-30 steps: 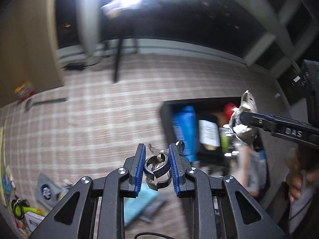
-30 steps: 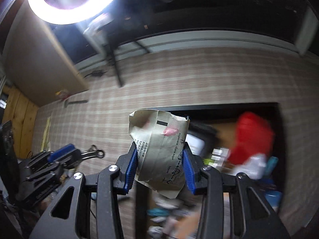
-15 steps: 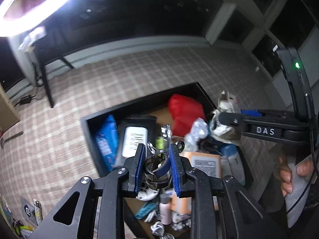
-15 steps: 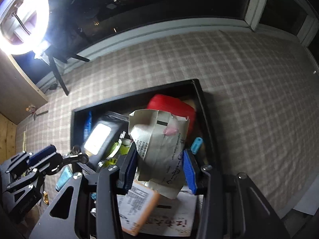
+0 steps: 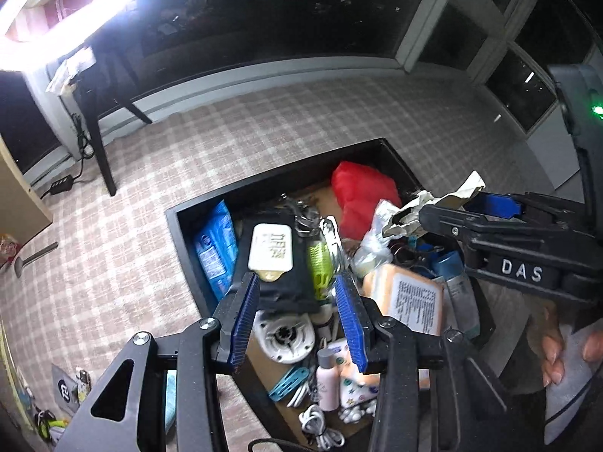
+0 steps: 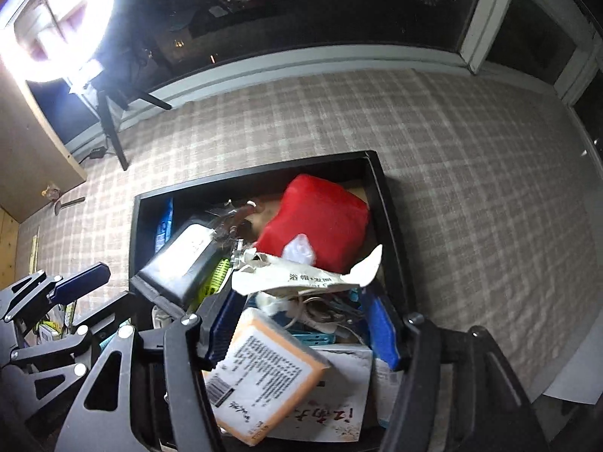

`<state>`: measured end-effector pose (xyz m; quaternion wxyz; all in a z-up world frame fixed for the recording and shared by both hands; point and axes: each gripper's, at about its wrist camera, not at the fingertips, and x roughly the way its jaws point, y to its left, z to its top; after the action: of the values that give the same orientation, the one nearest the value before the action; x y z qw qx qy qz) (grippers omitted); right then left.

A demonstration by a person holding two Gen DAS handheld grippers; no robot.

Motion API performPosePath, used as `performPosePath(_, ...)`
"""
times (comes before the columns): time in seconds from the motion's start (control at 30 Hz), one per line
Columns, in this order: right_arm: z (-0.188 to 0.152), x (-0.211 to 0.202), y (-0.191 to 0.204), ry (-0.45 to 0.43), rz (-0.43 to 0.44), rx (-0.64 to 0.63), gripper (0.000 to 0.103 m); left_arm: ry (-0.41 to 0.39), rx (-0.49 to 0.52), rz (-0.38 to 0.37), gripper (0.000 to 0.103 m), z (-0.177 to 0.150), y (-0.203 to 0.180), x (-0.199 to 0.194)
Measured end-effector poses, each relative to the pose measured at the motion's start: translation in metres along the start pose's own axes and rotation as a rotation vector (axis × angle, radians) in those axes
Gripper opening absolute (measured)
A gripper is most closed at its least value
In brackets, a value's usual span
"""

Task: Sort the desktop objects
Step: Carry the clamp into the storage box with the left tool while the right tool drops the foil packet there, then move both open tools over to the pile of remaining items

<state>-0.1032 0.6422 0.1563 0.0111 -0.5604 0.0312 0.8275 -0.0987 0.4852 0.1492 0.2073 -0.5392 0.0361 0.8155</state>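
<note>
- Looking down, we see a checked, woven pink-and-cream carpet (image 6: pixel 471 188) spread across the floor, running to a pale grey skirting below dark night windows (image 6: pixel 339 7).
- We note a glaring ring light (image 6: pixel 56 19) on a black stand at the upper left, and a wooden panel (image 6: pixel 34 158) along the left edge.
- We find a shallow black rectangular tray (image 6: pixel 392 218) lying on the carpet, crammed with the sorted things.
- At its far right corner sits a soft red pouch (image 6: pixel 320 222); along its left wall stands a glossy blue packet (image 5: pixel 215 248), and beside that a black wipes pack (image 5: pixel 275 263) with a white flap lid.
- Near its middle we see a lime-green ribbed comb (image 5: pixel 318 263), and toward the near edge an orange, rounded pack (image 6: pixel 264 373) with a printed white label.
- Our left gripper (image 5: pixel 297 314) hangs over the tray, its ribbed blue pads opening with nothing between them.
- Our right gripper (image 6: pixel 301 324) is also opening; the crumpled paper sachet (image 6: pixel 301 278) lies flat just beyond its fingertips, over the tray's clutter, and no pad presses on it.
- Loose white cables (image 5: pixel 320 429) and a small pink bottle (image 5: pixel 326 380) lie at the tray's near end.
</note>
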Motion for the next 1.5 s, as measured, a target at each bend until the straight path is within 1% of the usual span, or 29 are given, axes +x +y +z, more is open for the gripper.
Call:
performPosePath(0.27,-0.014,-0.006,0.027,-0.006,0.062,-0.045,0.06,0.003,-0.029,0.047,0.04,-0.025,0.024,-0.017)
performPosePath(0.43,-0.019,-0.006,0.052,-0.002,0.108,-0.1,0.06,0.0,-0.107,0.086,0.04,-0.05,0.055,-0.03)
performPosePath(0.57,-0.024,-0.004,0.079,0.008,0.136,-0.154,0.06,-0.004,-0.176,0.126,0.04,-0.072,0.089,-0.042)
performPosePath(0.67,-0.029,-0.001,0.104,0.022,0.166,-0.202,0.06,-0.002,-0.248,0.154,0.04,-0.094,0.121,-0.051)
performPosePath(0.87,-0.037,0.001,0.163,0.041,0.204,-0.312,0.06,0.012,-0.406,0.209,0.04,-0.15,0.188,-0.068)
performPosePath(1.0,-0.038,0.002,0.204,0.047,0.234,-0.381,0.06,0.023,-0.482,0.276,0.04,-0.187,0.224,-0.077)
performPosePath(1.07,-0.039,0.004,0.221,0.048,0.249,-0.409,0.06,0.029,-0.522,0.295,0.04,-0.205,0.241,-0.082)
performPosePath(1.17,-0.04,0.007,0.245,0.06,0.274,-0.441,0.06,0.032,-0.545,0.322,0.042,-0.224,0.262,-0.087)
performPosePath(1.23,-0.041,0.008,0.259,0.069,0.283,-0.471,0.06,0.033,-0.561,0.323,0.047,-0.239,0.275,-0.089)
performPosePath(1.3,-0.045,0.009,0.276,0.07,0.29,-0.513,0.06,0.052,-0.566,0.331,0.048,-0.249,0.287,-0.087)
performPosePath(1.37,-0.049,0.01,0.293,0.076,0.293,-0.546,0.064,0.059,-0.57,0.344,0.048,-0.256,0.295,-0.086)
performPosePath(1.43,-0.053,0.014,0.308,0.092,0.305,-0.578,0.064,0.061,-0.581,0.337,0.049,-0.262,0.303,-0.084)
performPosePath(1.5,-0.056,0.019,0.321,0.109,0.305,-0.597,0.064,0.065,-0.569,0.338,0.051,-0.264,0.307,-0.083)
